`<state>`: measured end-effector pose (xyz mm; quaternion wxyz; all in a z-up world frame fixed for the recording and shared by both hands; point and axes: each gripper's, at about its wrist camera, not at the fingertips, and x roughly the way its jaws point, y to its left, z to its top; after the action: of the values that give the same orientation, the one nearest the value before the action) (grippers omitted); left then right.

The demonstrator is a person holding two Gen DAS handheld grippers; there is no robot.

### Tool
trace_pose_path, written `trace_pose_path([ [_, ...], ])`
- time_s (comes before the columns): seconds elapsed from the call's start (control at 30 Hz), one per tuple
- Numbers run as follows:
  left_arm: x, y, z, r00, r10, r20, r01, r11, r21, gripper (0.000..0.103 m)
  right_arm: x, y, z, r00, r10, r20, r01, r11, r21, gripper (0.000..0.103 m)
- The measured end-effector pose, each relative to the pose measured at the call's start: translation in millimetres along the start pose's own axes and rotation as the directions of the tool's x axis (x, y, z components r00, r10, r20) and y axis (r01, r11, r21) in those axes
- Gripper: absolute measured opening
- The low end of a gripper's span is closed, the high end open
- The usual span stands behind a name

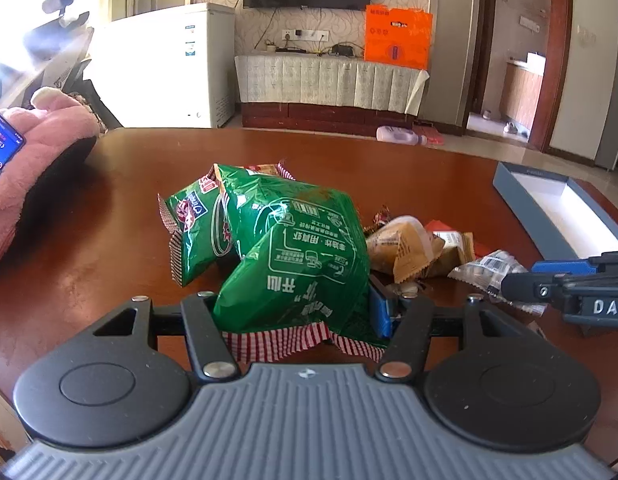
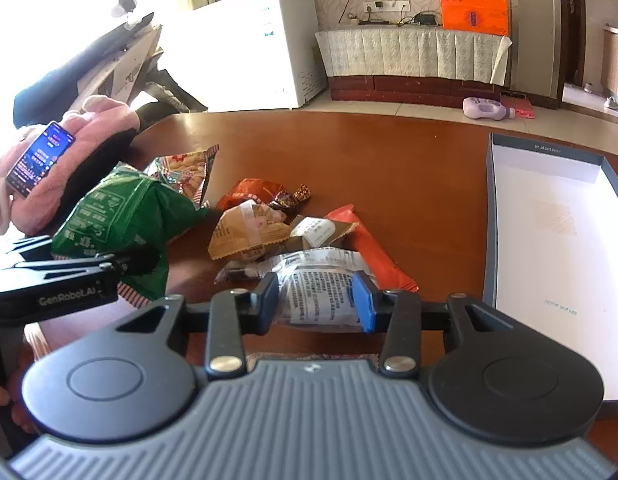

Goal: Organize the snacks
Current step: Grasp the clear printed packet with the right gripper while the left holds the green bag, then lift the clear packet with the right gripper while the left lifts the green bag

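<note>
Left gripper (image 1: 295, 304) fingers half-open, clamp green snack bag (image 1: 297, 248) between them. Right gripper (image 2: 317, 302) fingers narrower, pinch clear printed packet (image 2: 319, 280) on table (image 2: 389, 152).

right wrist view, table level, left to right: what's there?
Phone on the pink plush → green snack bag → tan wrapped snack → clear packet between the right gripper jaws → orange snack bar → open box.

glossy wooden table (image 2: 389, 152), crinkly foil bag (image 1: 293, 248)
</note>
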<state>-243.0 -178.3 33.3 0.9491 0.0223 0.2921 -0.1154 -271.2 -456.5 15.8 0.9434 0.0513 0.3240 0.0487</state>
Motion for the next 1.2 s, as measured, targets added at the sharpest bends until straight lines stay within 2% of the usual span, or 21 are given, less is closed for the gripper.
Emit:
trace_pose_path([
  [0.07, 0.5, -1.6, -1.1, 1.000, 0.005, -0.009, -0.005, 1.000, 0.010, 0.065, 3.5, 0.7, -1.9, 0.999, -0.037, -0.012, 0.036, 0.999, -0.014, 0.043],
  [0.2, 2.0, -3.0, -2.0, 0.999, -0.007, -0.035, 0.008, 1.000, 0.022, 0.066, 9.0, -0.3, -4.0, 0.998, -0.031, -0.048, 0.031, 0.999, -0.008, 0.047],
  [0.33, 4.1, -5.0, -4.5, 0.998, -0.016, -0.054, 0.019, 0.999, 0.050, 0.066, 17.1, 10.3, -4.9, 0.995, -0.085, -0.055, 0.081, 0.994, -0.071, 0.059],
  [0.43, 8.1, -7.1, -6.5, 0.998, -0.013, -0.064, 0.017, 0.998, 0.055, 0.067, 22.2, 18.2, -4.0, 0.992, -0.120, -0.048, 0.113, 0.986, -0.121, 0.073],
  [0.63, 12.6, -10.4, -8.0, 0.997, -0.008, -0.075, 0.013, 0.998, 0.061, 0.067, 40.6, 21.8, 2.3, 0.992, -0.111, -0.066, 0.100, 0.983, -0.152, 0.076],
  [0.7, 14.3, -10.0, -7.3, 0.997, -0.005, -0.078, 0.010, 0.998, 0.065, 0.067, 43.6, 19.5, 4.9, 0.993, -0.101, -0.067, 0.089, 0.984, -0.155, 0.070],
  [0.77, 14.9, -9.1, -6.9, 0.997, -0.006, -0.076, 0.011, 0.998, 0.065, 0.067, 42.6, 18.7, 7.5, 0.993, -0.102, -0.059, 0.090, 0.982, -0.167, 0.054],
  [0.83, 15.7, -10.0, -7.4, 0.997, -0.011, -0.072, 0.016, 0.998, 0.064, 0.066, 37.8, 17.6, 8.6, 0.994, -0.096, -0.052, 0.087, 0.983, -0.163, 0.048],
  [0.93, 10.3, -8.8, -6.1, 0.999, -0.022, -0.049, 0.025, 0.998, 0.064, 0.065, 31.5, 12.7, 8.5, 0.996, -0.074, -0.054, 0.066, 0.988, -0.138, 0.045],
  [1.07, 6.5, -7.1, -5.6, 0.999, -0.026, -0.037, 0.028, 0.998, 0.052, 0.065, 13.3, 3.0, 10.5, 0.999, -0.019, -0.031, 0.017, 0.998, -0.059, 0.036],
  [1.1, 5.7, -7.7, -5.6, 0.999, -0.023, -0.031, 0.025, 0.998, 0.057, 0.065, 8.1, 1.4, 10.7, 1.000, -0.002, -0.024, 0.000, 0.999, -0.048, 0.030],
  [1.13, 4.9, -7.6, -5.3, 0.999, -0.021, -0.024, 0.023, 0.998, 0.060, 0.065, 5.9, 0.8, 10.7, 1.000, 0.010, -0.025, -0.011, 0.999, -0.039, 0.001],
  [1.2, 3.6, -6.2, -4.6, 1.000, -0.022, -0.016, 0.023, 0.998, 0.051, 0.065, 1.6, -4.9, 8.3, 0.999, 0.021, -0.026, -0.021, 1.000, -0.016, 0.004],
])
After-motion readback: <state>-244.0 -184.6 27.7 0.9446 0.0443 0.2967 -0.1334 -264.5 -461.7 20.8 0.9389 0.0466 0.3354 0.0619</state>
